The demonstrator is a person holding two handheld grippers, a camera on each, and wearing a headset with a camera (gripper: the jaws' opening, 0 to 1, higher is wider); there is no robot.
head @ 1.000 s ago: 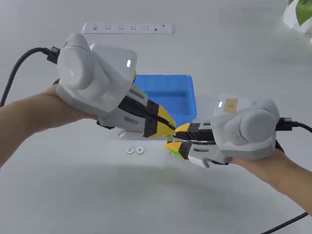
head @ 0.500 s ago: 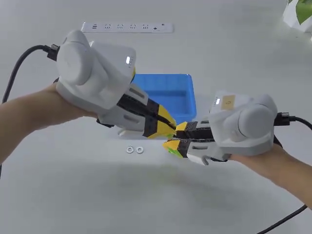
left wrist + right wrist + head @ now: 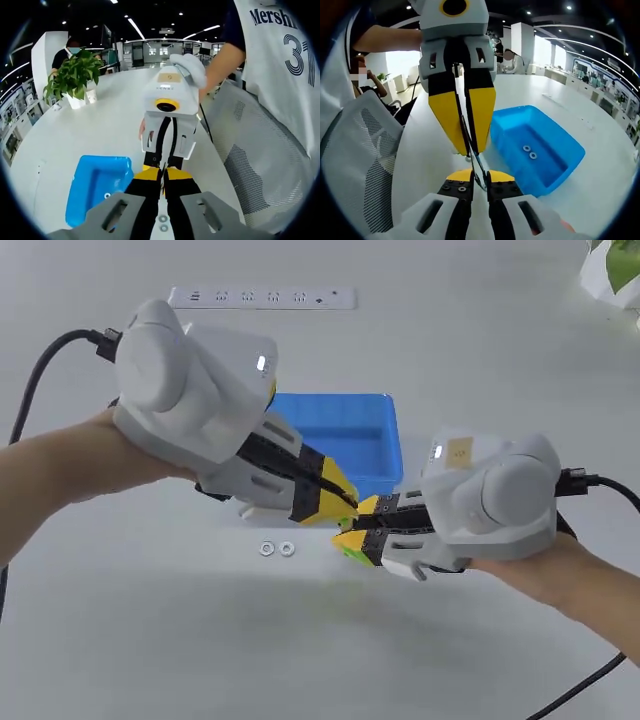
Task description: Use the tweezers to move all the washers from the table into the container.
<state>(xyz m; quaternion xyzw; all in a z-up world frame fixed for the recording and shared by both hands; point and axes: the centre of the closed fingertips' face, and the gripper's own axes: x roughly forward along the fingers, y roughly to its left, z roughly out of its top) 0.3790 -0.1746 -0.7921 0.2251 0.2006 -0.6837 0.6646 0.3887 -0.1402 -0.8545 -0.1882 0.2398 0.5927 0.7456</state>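
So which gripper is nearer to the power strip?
Left. The left gripper sits on the near side of the power strip, its body closest to it; the right gripper is closer to the person and further right.

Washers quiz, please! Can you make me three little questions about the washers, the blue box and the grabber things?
1. How many washers lie on the table in the head view?
2. True or false: the container is red.
3. What is the left hand-held gripper shut on? A) tweezers B) a spoon C) a pencil

Key: 1. two; 2. false, it is blue; 3. A
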